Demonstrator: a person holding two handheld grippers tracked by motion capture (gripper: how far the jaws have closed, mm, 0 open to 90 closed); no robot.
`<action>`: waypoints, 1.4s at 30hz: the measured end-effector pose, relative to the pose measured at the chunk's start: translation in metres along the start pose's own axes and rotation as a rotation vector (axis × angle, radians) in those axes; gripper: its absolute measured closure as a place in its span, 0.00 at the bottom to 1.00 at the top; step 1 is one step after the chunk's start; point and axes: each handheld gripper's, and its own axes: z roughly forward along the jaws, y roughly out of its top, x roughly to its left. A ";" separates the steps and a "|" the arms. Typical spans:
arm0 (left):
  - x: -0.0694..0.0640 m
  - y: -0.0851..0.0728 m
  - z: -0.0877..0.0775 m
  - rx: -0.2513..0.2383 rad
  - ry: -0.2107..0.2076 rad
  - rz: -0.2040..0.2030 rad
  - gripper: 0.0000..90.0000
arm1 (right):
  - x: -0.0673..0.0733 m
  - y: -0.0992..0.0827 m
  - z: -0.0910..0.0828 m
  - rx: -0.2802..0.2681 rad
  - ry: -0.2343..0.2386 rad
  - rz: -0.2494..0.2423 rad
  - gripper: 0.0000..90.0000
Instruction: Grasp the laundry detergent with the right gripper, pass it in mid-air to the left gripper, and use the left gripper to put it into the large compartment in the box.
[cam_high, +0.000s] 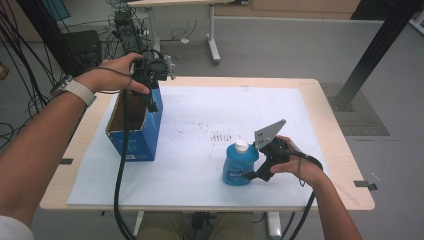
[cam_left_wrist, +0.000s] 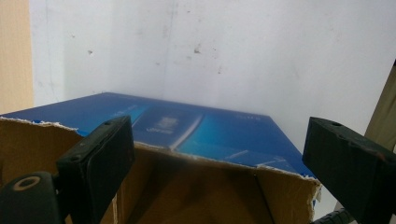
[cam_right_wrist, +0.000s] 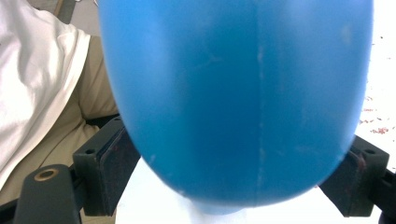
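1. Blue bottle (cam_high: 240, 165) fills the right gripper (cam_high: 250, 175) gap — no slack either side.
2. White sheet (cam_high: 200, 115) between bottle and open box (cam_high: 134, 131) lies wide open.
3. Left gripper (cam_high: 151, 102) at the box's rim — jaws straddle the wall.

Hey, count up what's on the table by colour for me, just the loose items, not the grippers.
Blue cardboard box, open at the top: 1
Blue bottle with a white cap: 1
White sheet covering the table: 1
Total: 3, of which 2 blue and 1 white.

bottle (cam_high: 239, 167): blue, with a white cap
box (cam_high: 134, 140): blue outside, brown inside
sheet (cam_high: 200, 120): white, with small brown specks
table (cam_high: 327, 120): light wood
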 end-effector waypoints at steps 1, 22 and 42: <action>0.000 0.000 0.000 0.001 -0.001 -0.001 0.11 | 0.000 0.000 0.000 0.000 -0.001 0.001 0.17; -0.001 0.000 0.000 -0.002 -0.001 -0.003 0.11 | 0.000 -0.003 0.005 -0.030 0.012 -0.002 0.20; 0.000 0.001 0.002 0.000 0.001 -0.003 0.11 | 0.000 -0.007 0.009 -0.061 0.011 -0.003 0.22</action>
